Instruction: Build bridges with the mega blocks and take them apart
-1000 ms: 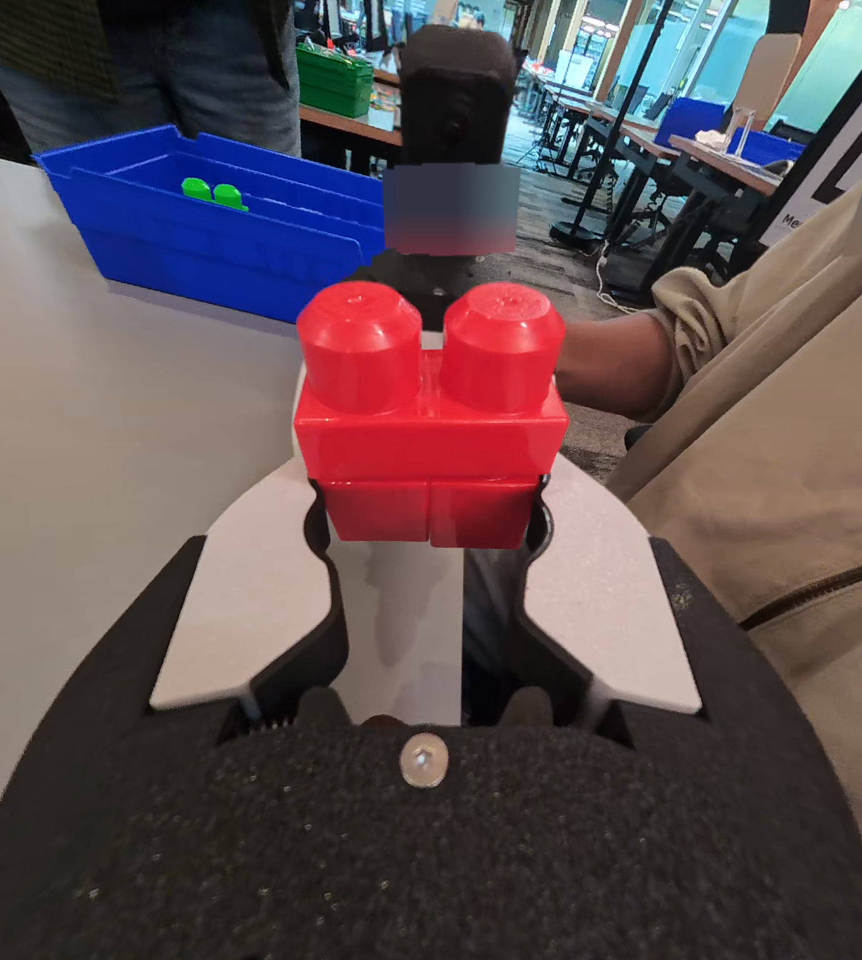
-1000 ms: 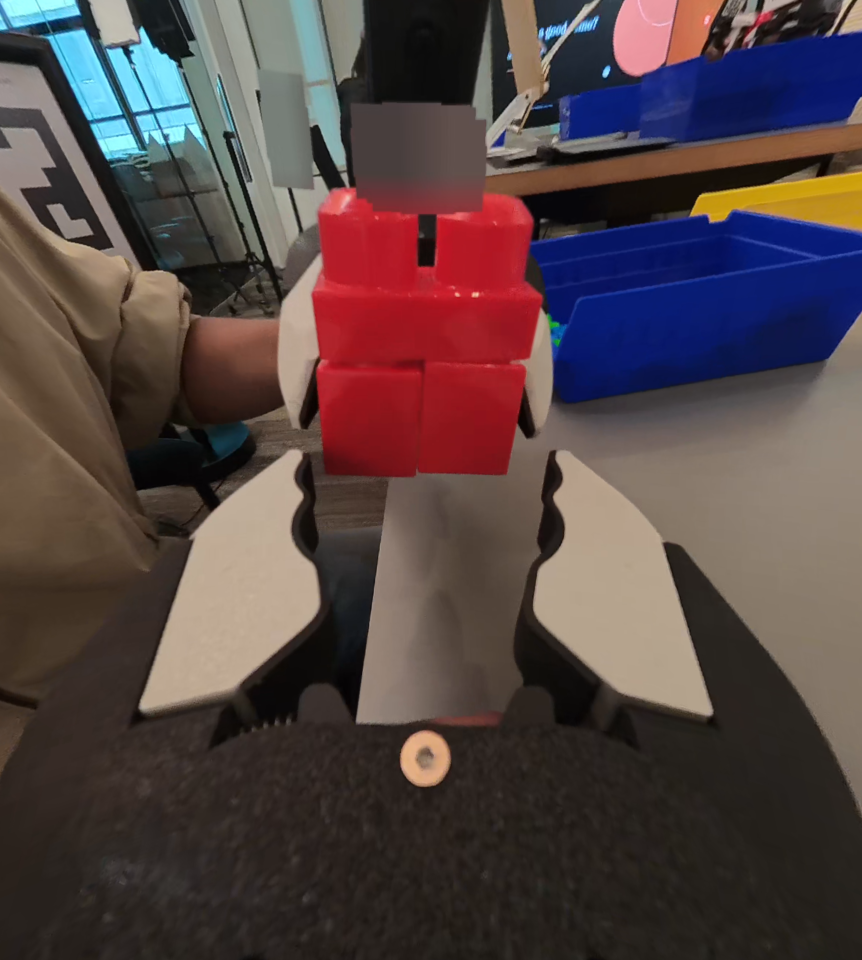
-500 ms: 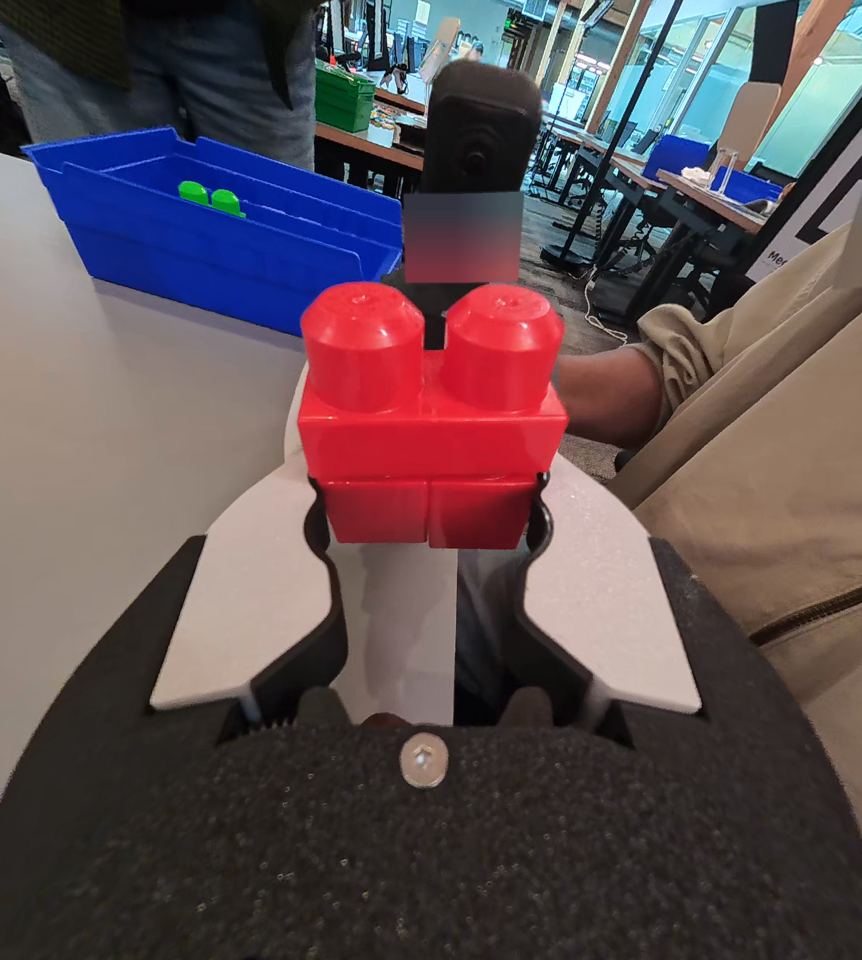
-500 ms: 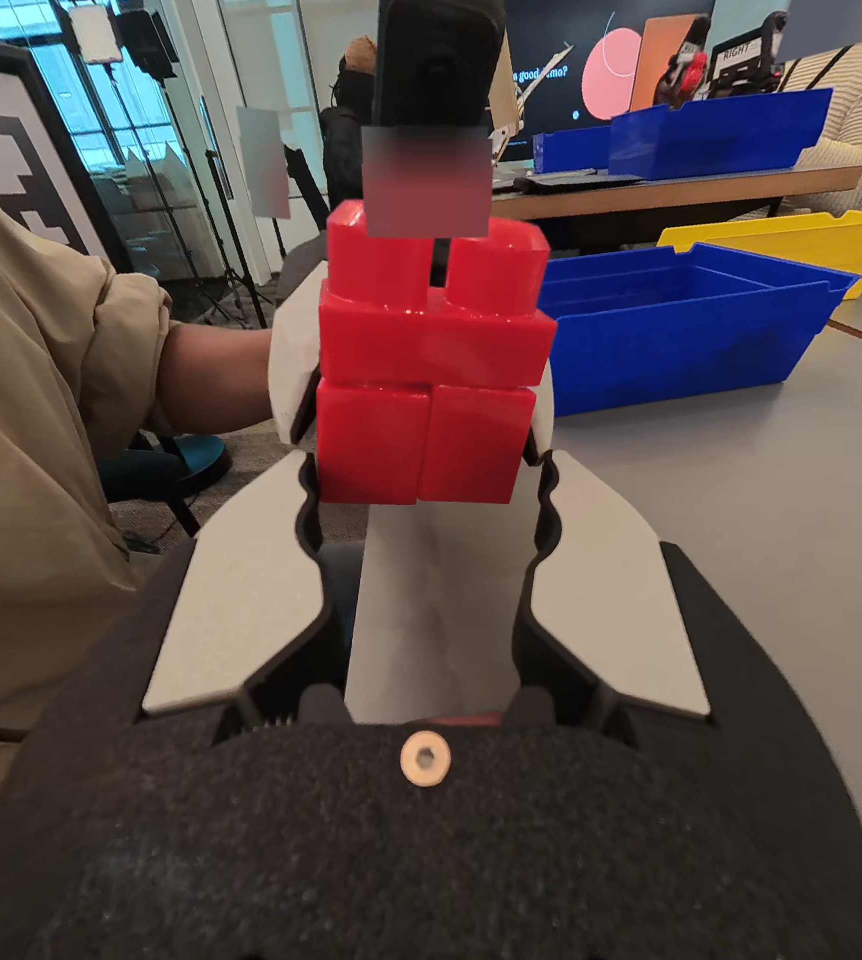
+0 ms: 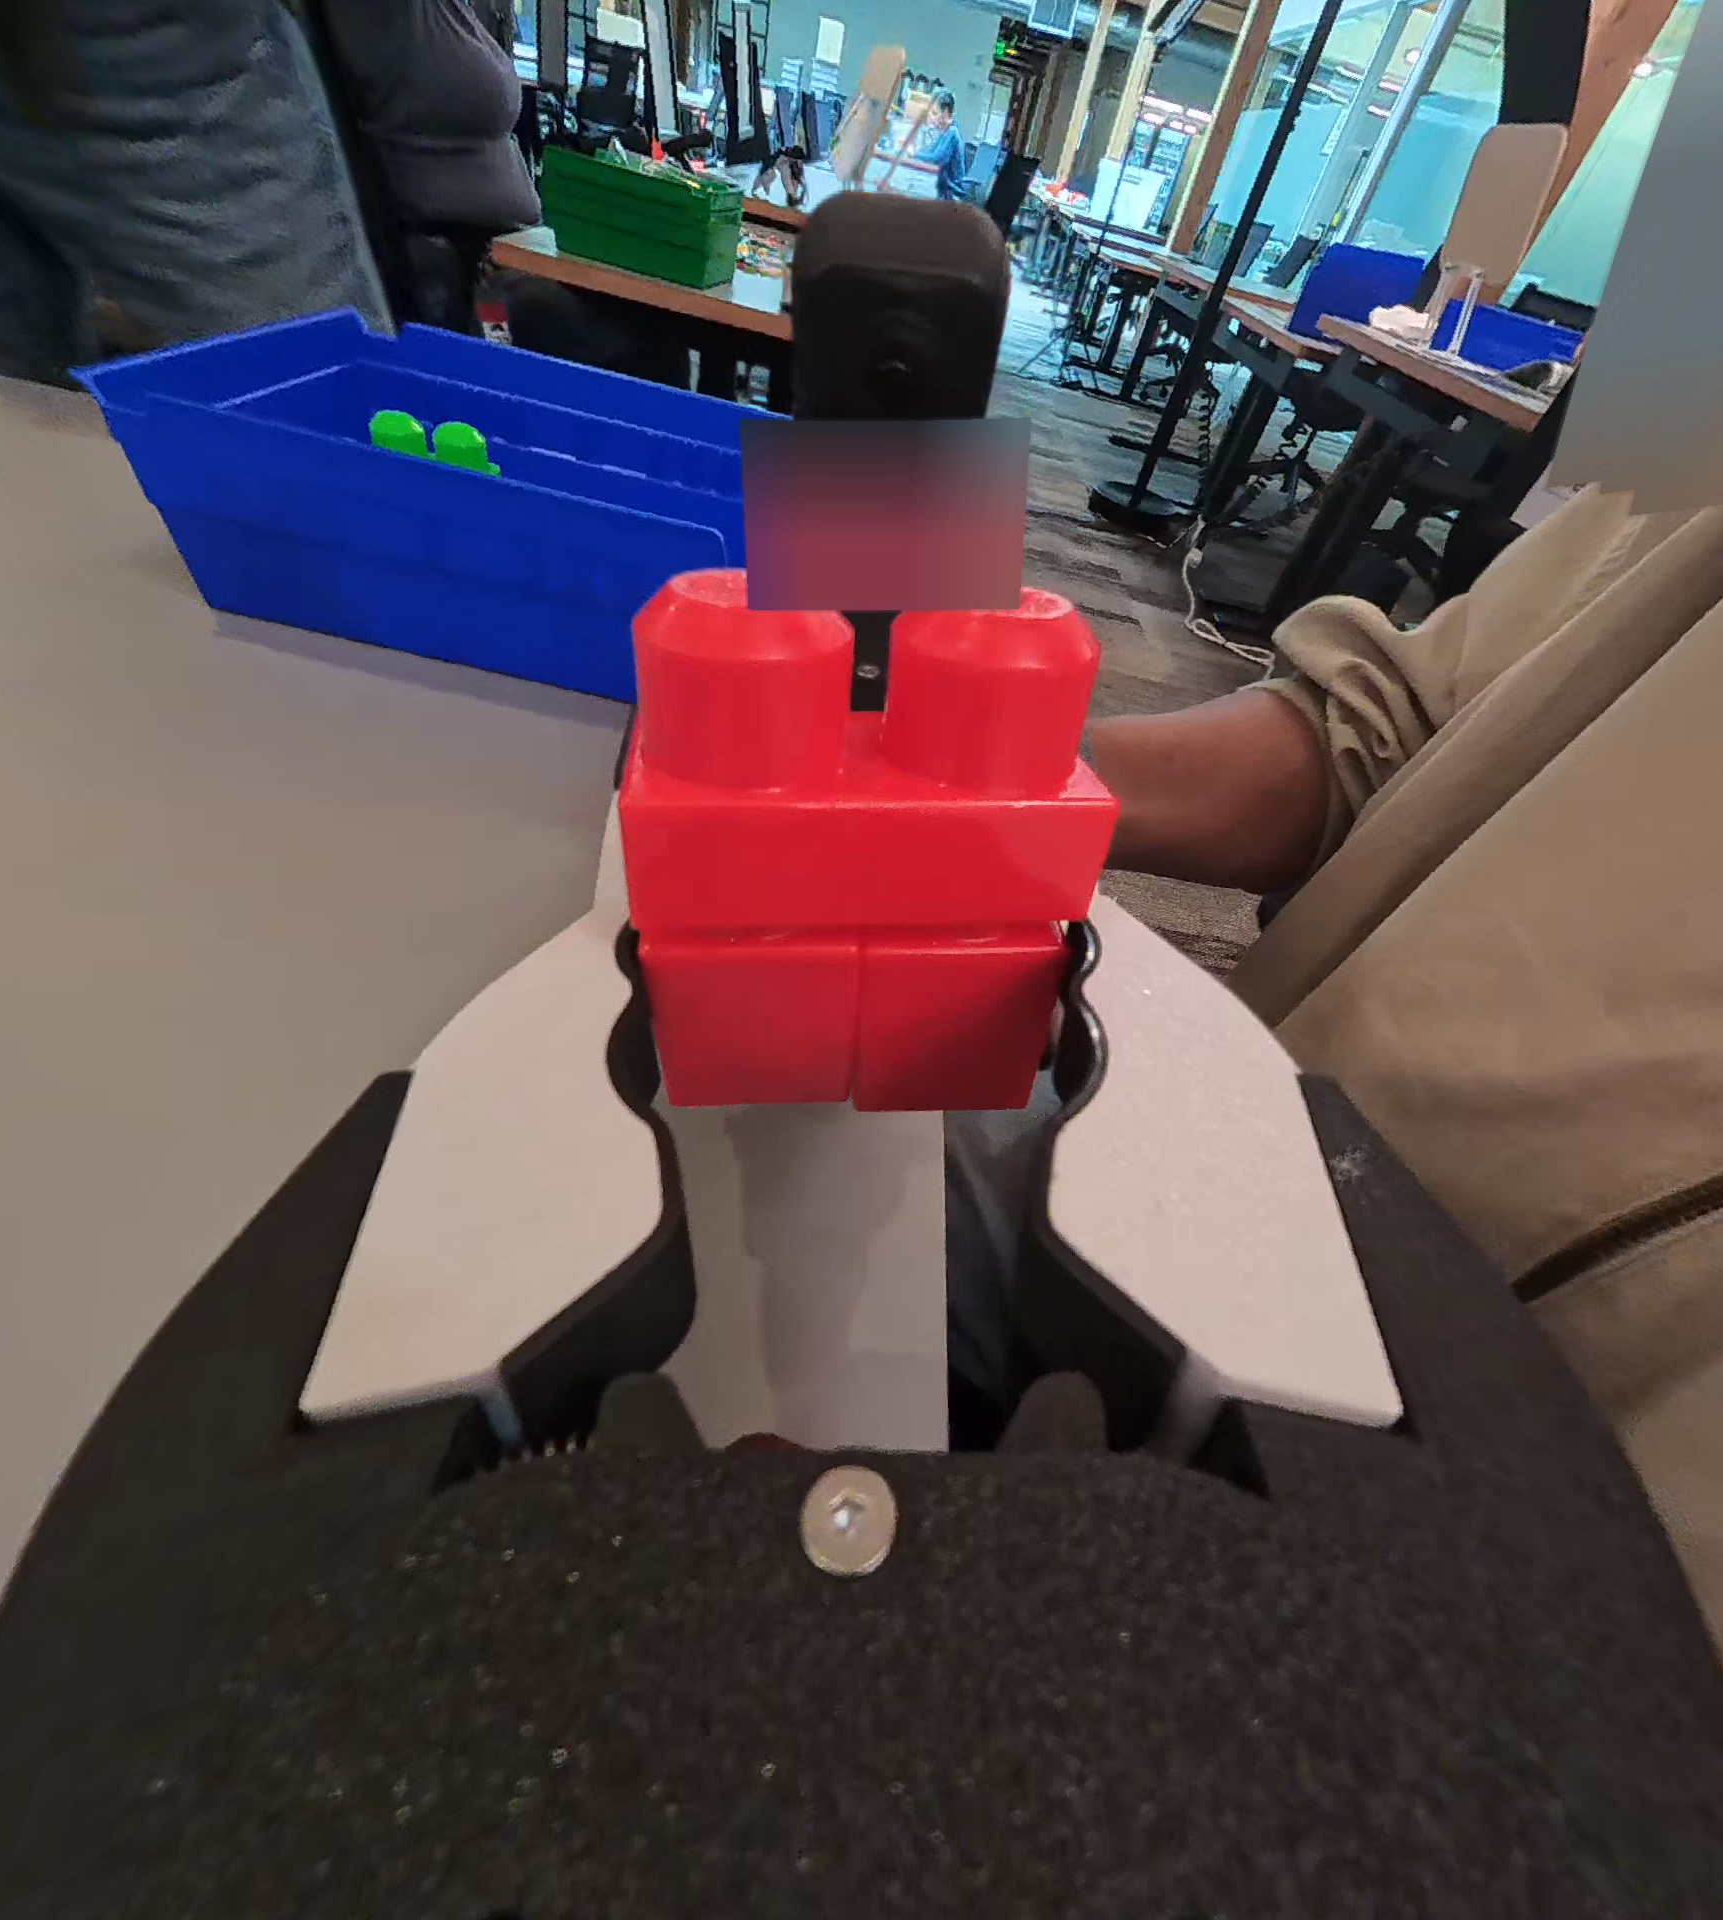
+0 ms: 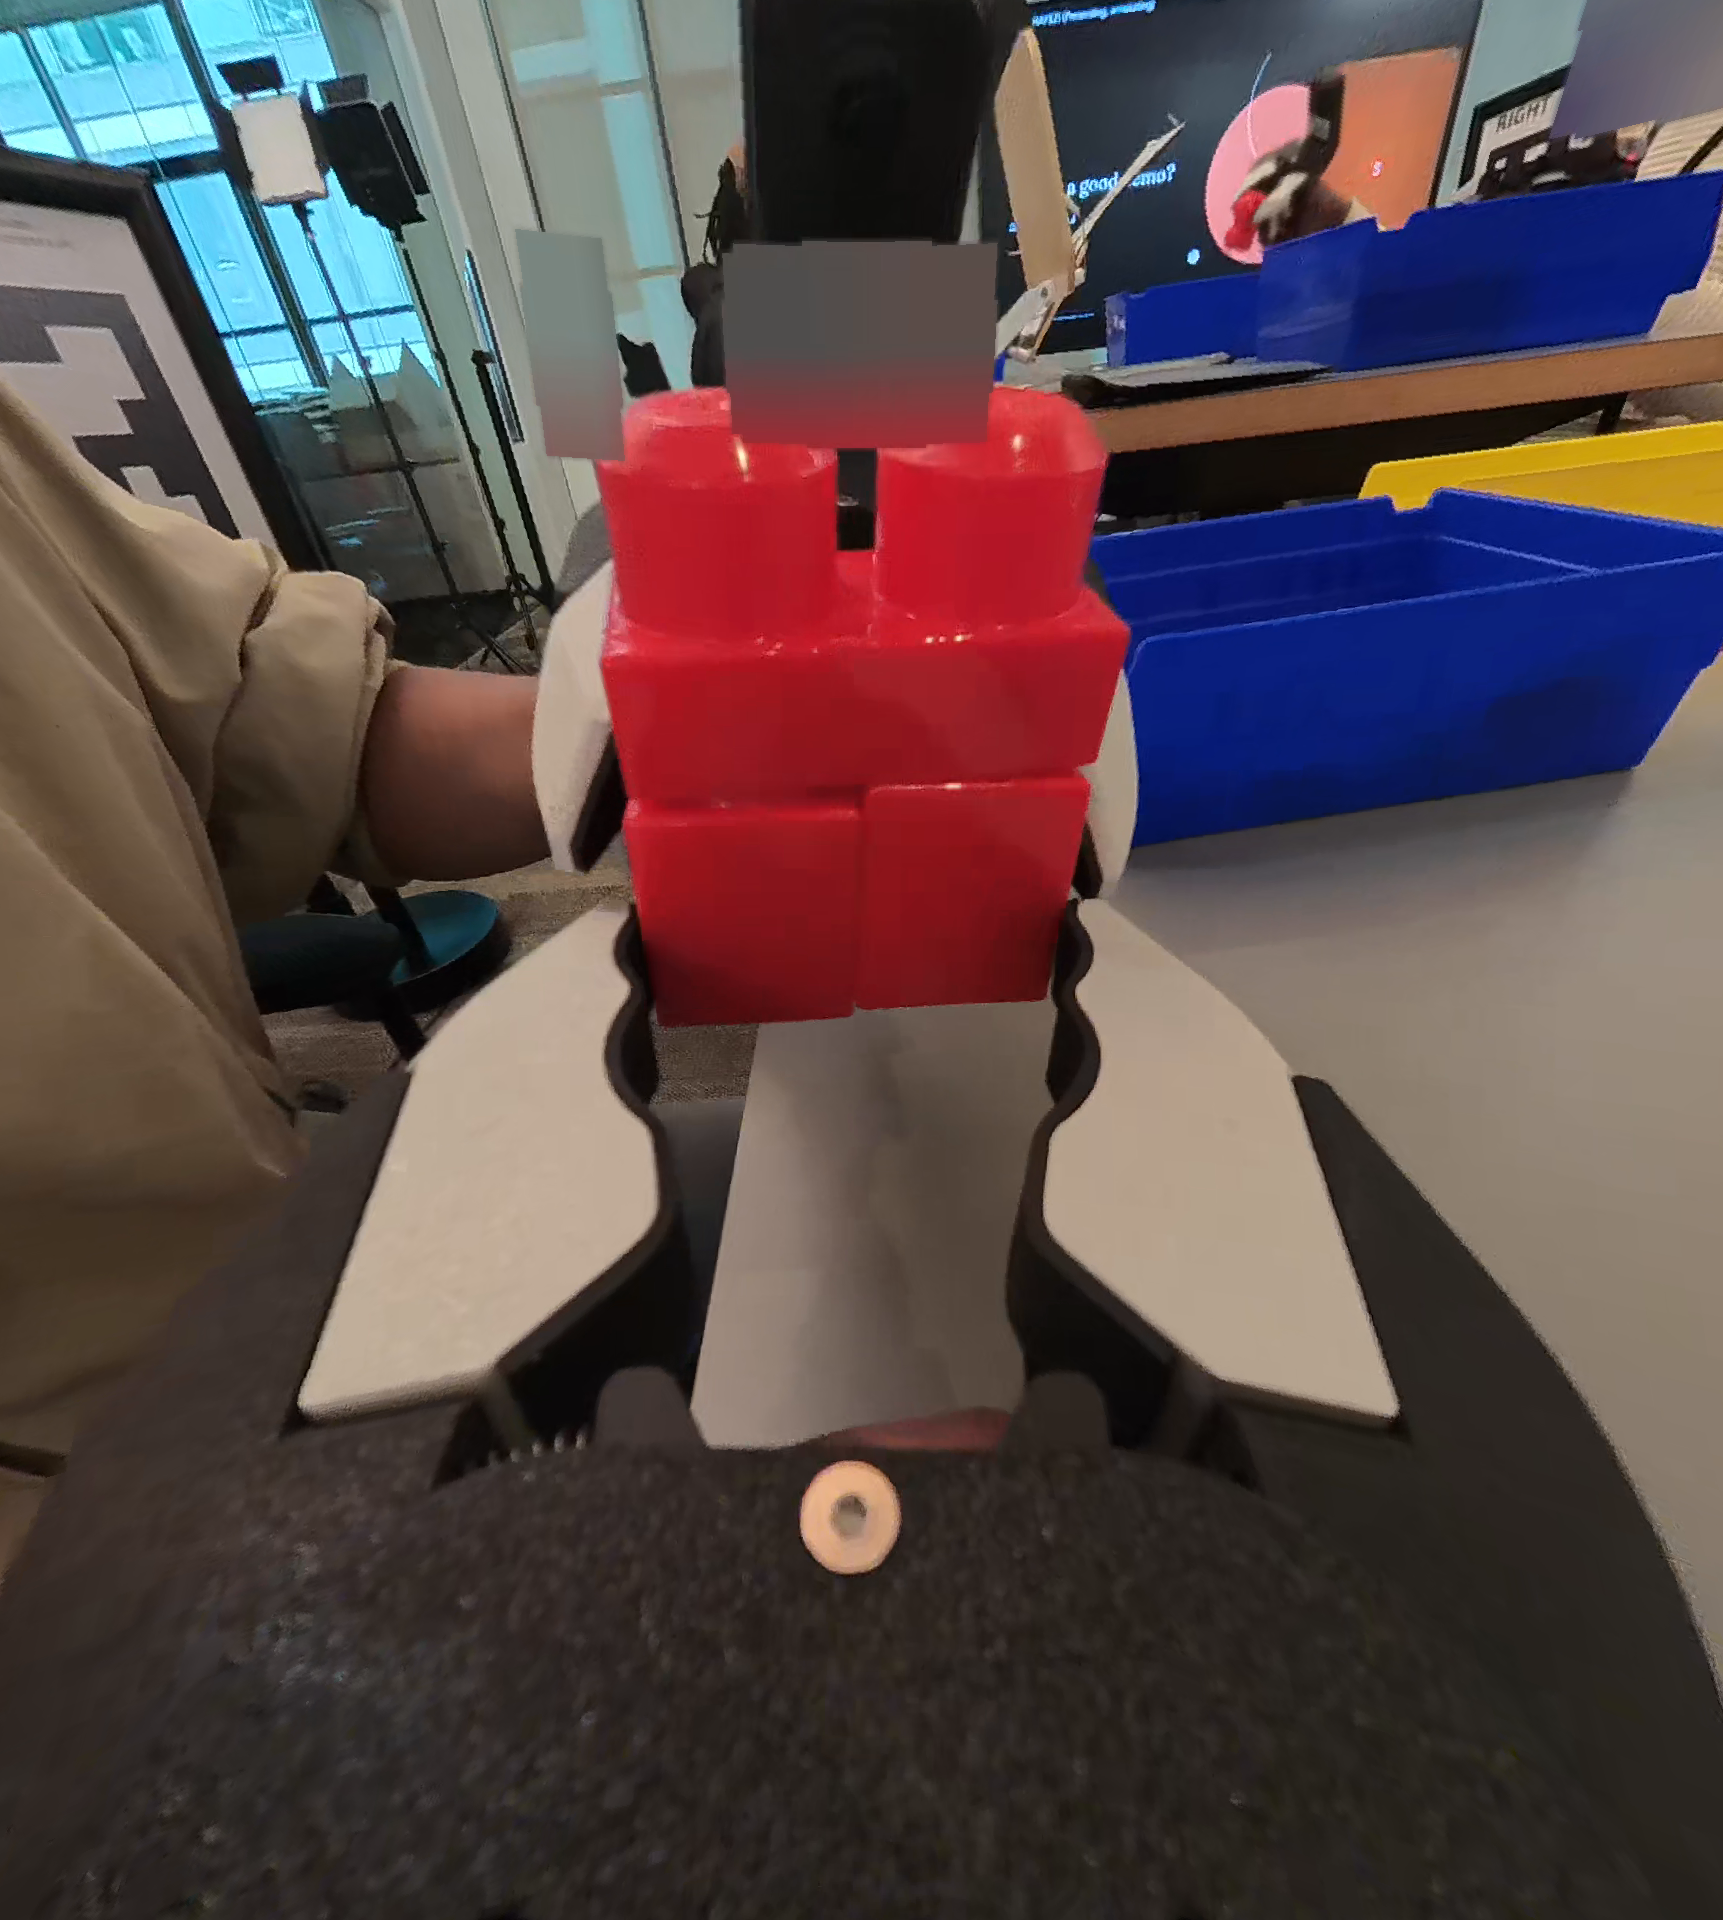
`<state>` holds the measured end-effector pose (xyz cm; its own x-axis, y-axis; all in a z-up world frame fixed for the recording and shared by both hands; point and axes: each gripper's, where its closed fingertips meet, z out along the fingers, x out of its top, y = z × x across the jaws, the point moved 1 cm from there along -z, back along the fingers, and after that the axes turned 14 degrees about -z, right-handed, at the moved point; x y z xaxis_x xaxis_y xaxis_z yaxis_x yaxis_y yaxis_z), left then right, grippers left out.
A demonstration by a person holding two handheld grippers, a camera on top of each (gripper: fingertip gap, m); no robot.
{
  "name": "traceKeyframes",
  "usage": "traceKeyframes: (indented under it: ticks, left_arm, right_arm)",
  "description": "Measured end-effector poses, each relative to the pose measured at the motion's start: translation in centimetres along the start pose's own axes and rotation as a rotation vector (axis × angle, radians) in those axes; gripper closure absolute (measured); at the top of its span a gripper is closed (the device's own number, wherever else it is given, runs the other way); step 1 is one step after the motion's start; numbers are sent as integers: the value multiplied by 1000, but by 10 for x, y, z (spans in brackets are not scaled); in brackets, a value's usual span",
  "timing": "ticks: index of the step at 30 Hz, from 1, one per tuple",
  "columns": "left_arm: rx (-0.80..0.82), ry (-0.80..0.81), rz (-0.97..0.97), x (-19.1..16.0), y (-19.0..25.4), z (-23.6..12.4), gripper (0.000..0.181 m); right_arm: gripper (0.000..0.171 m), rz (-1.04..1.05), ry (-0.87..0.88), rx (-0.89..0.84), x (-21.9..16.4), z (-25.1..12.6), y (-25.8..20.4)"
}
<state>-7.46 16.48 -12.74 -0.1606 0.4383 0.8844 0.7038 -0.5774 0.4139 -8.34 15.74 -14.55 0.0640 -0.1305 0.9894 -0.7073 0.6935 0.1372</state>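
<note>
Two grippers faced each other over the edge of the grey counter (image 5: 213,935), and between them sat one red block assembly. Largest first: the counter spread pale and flat to the left in the left wrist view and to the right in the right wrist view. On it stood a blue bin (image 5: 400,520), well back from the action, with a green block (image 5: 426,442) lying inside it. From the right wrist view another blue bin (image 6: 1408,665) stood on the counter, a yellow bin (image 6: 1615,478) just behind it. A person's tan sleeve (image 5: 1563,883) filled the side of both views.

Down to the blocks. The red stack (image 5: 862,862) was held up in the air over the counter's edge: one two-stud red brick (image 5: 867,842) on top, and two small red blocks (image 5: 852,1023) side by side beneath it. The left gripper (image 5: 857,1023) was clamped on that lower pair, its fingers (image 5: 524,1091) pressed against the outer sides of the two small blocks.

The right gripper (image 6: 852,956) had come in from the opposite side. In its own view the same red stack (image 6: 857,727) sat at its fingertips, with its fingers (image 6: 524,1091) flanking the bottom edge of the lower blocks. Whether they were really pinching or merely alongside could not be told. The left gripper's white fingers showed behind the stack there, hugging both sides.
</note>
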Motion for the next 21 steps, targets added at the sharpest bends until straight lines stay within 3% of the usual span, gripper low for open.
traceKeyframes:
  ticks: [18, 21]
  left_arm:
    - [142, 22, 49, 3, -10, -9, 101]
    - [99, 46, 24, 8, -3, -12, 103]
  right_arm:
    - [98, 13, -1, -17, 0, 1, 5]
    - [98, 13, 11, -25, 2, 0, 7]
